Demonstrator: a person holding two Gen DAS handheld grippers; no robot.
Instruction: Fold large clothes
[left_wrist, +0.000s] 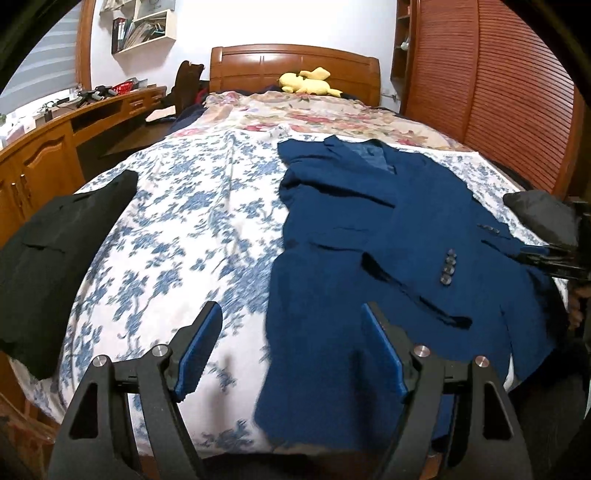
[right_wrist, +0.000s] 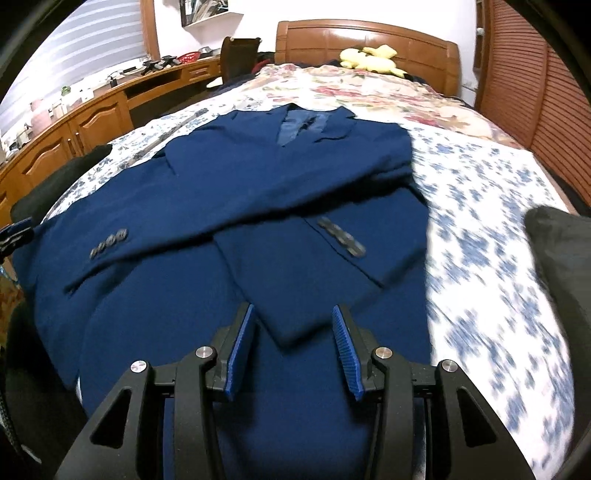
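Note:
A dark blue suit jacket (left_wrist: 369, 236) lies face up on the bed, collar toward the headboard. In the right wrist view both sleeves of the jacket (right_wrist: 258, 184) are crossed over its front. My left gripper (left_wrist: 291, 314) is open wide above the jacket's lower left edge, nothing between its pads. My right gripper (right_wrist: 291, 312) stands partly open just over the jacket's lower front, by the end of a folded sleeve (right_wrist: 295, 314); its pads press on nothing. The right gripper (left_wrist: 554, 254) shows at the right edge of the left wrist view, the left gripper (right_wrist: 14, 232) at the left edge of the right wrist view.
The bed has a blue-flowered sheet (left_wrist: 177, 229) and a red-flowered cover (left_wrist: 314, 118) near the wooden headboard (left_wrist: 295, 66), where a yellow plush toy (left_wrist: 306, 83) rests. A black garment (left_wrist: 55, 258) lies on the bed's left edge, a dark bundle (right_wrist: 554, 251) on its right. Wooden desk (left_wrist: 55, 147) left, slatted doors (left_wrist: 498, 92) right.

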